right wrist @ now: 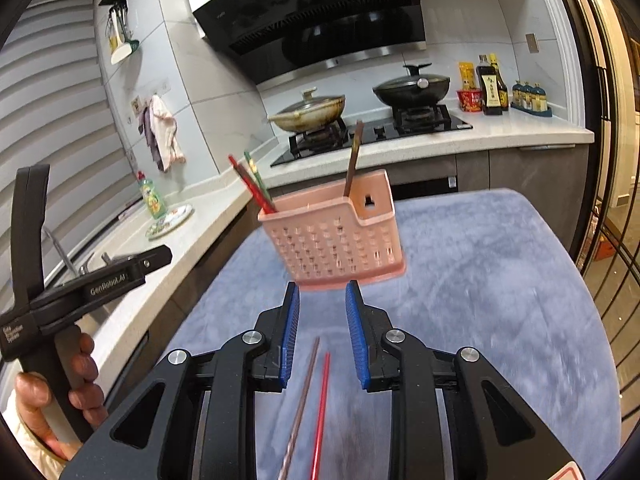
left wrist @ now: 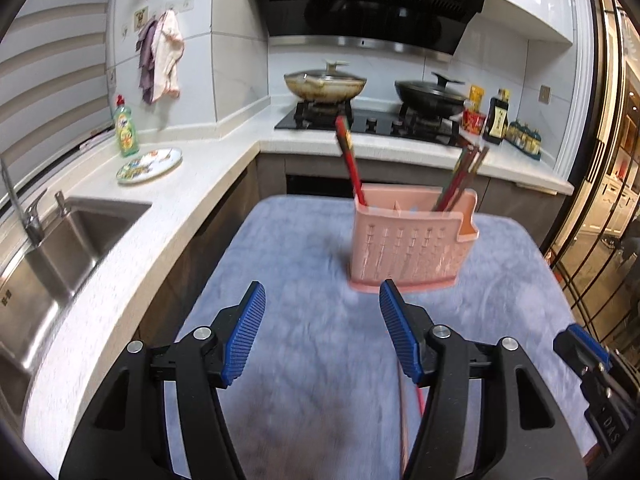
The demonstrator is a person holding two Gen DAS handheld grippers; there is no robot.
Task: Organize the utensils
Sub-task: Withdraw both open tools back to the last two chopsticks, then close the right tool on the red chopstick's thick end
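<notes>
Pink utensil holder (left wrist: 412, 240) stands upright on the blue-grey cloth (left wrist: 304, 360) covering the counter, ahead of both grippers. Red chopstick (left wrist: 350, 160) leans in its left compartment, a bunch of dark/red chopsticks (left wrist: 460, 180) leans in the right one; mid compartment's contents can't be made out. In right wrist view, two loose chopsticks lie on the cloth close in front: brown chopstick (right wrist: 302, 408) & red chopstick (right wrist: 321, 412), side by side, roughly parallel, pointing toward the holder. Left gripper (left wrist: 322, 308): fingers wide apart, nothing btwn them, above the cloth. Right gripper (right wrist: 322, 304): fingers part open w/ a narrow gap, holding nothing; the loose pair lies below that gap, not touched. Person's hand (right wrist: 60, 396) grips the left gripper's handle at the left edge of right wrist view. Both frames blurred.
</notes>
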